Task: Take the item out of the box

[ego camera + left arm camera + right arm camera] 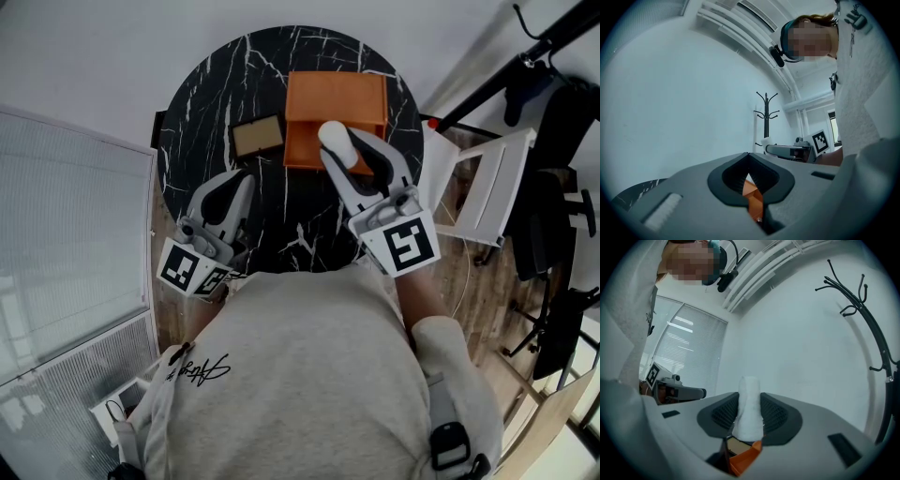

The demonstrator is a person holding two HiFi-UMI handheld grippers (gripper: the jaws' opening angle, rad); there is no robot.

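Roll of white material (pixel 749 404) sits pinched between the ribbed pads of the right gripper (pixel 750 416), its top poking past the jaw tips. The orange box (pixel 335 103) lies just beneath and ahead of that gripper. Off to its left, low over the black marble table (pixel 206 112), the left gripper (pixel 239 187) is closed on nothing. I'd hold the squeeze even and lift straight up until the roll clears the box wall, only then swinging aside; tilting early risks snagging the rim.
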